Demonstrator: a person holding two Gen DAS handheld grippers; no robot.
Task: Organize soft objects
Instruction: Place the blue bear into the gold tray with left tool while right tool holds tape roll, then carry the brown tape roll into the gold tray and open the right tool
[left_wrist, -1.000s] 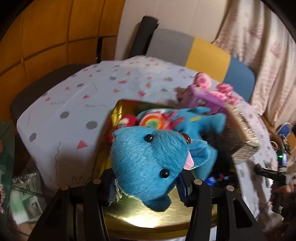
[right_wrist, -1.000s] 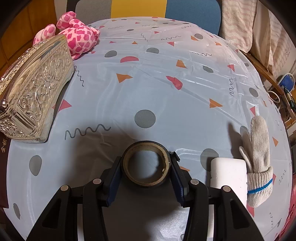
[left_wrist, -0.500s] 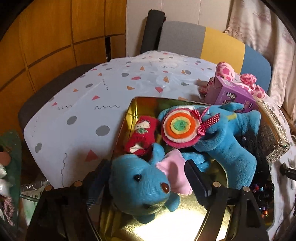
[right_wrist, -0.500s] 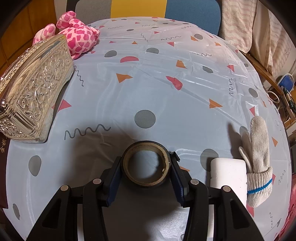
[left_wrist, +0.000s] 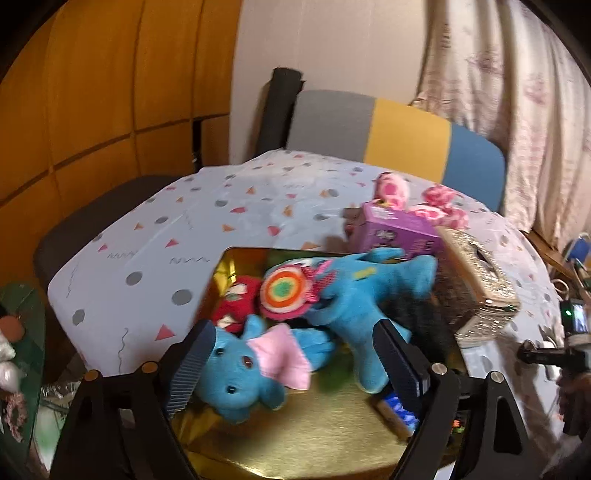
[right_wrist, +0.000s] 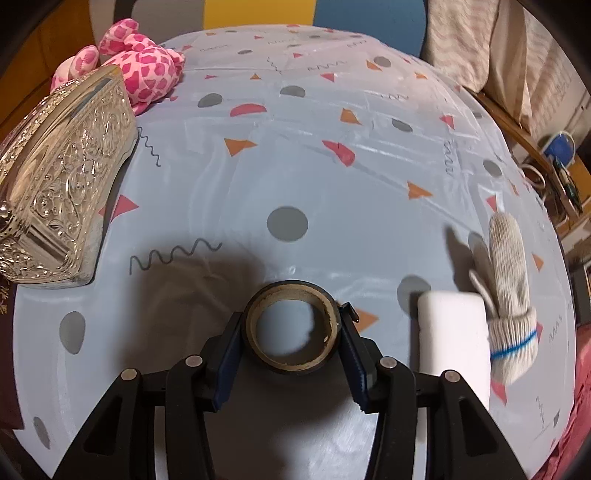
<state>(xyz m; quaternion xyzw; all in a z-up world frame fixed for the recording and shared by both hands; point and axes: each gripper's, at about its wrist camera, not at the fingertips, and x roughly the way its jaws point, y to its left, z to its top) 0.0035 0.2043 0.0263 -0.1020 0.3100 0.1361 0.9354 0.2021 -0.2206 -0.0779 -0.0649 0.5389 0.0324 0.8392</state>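
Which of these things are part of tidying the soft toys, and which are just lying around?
Part of the job:
- small blue plush elephant with pink ears
- larger blue plush animal
- red plush toy
- round felt lollipop
- gold tray
- pink spotted plush
- knitted grey mitten

Lying about:
- brown tape roll, in the right gripper
- white sponge block
- purple box
- silver embossed box

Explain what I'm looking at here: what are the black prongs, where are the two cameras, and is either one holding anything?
The prongs are two-finger grippers a person holds, each carrying a fisheye camera looking along its fingers. In the left view, the left gripper has just been opening; the blue plush toy lies loose between its jaws in the gold tin, beside other soft toys. In the right view, the right gripper clamps a tape roll over the patterned tablecloth. A white block and knitted mitten lie nearby.
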